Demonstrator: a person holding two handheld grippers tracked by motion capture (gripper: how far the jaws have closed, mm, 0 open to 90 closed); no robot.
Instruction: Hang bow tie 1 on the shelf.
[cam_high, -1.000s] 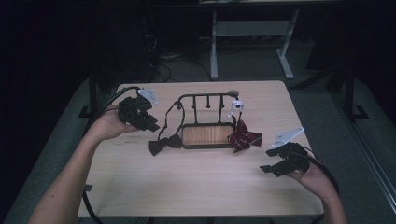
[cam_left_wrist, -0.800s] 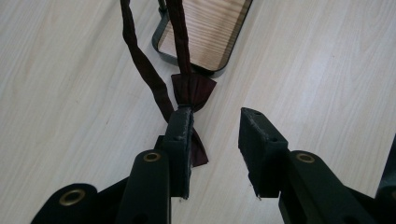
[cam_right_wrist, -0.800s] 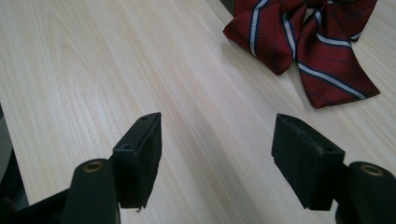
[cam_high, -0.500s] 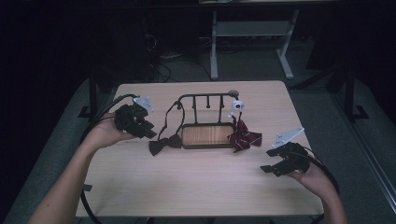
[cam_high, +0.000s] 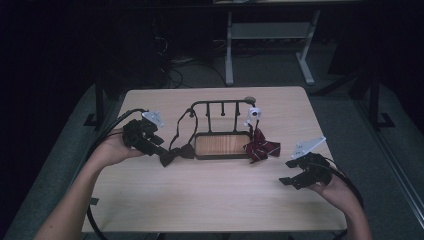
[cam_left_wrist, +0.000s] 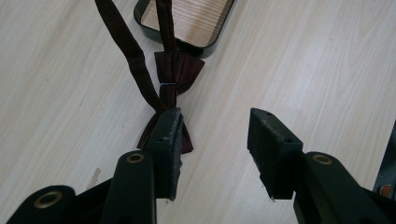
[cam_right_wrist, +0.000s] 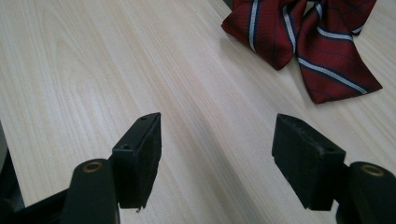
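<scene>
A dark maroon bow tie (cam_high: 175, 154) (cam_left_wrist: 180, 70) lies on the table left of a black rack (cam_high: 220, 103), and its strap (cam_left_wrist: 126, 46) runs up to the rack. My left gripper (cam_high: 161, 150) (cam_left_wrist: 215, 130) is low over the table right beside it. Its jaws have just been opening and now stand open. The left fingertip (cam_left_wrist: 168, 133) covers the tie's near wing, and only bare table shows between the jaws. A red striped bow tie (cam_high: 261, 149) (cam_right_wrist: 303, 32) lies to the right of the rack. My right gripper (cam_high: 291, 173) (cam_right_wrist: 217, 135) rests open, a short way in front of it.
The rack has a wooden base with a dark rim (cam_high: 197, 150) (cam_left_wrist: 205, 46). A small white object (cam_high: 253, 114) hangs at its right end. Wooden tabletop (cam_high: 220, 195) stretches between the two hands. Cables trail from both grippers, and a desk frame (cam_high: 270, 30) stands behind the table.
My left hand has moved down and to the right, bringing its gripper up against the dark bow tie. The right hand and both ties have stayed put.
</scene>
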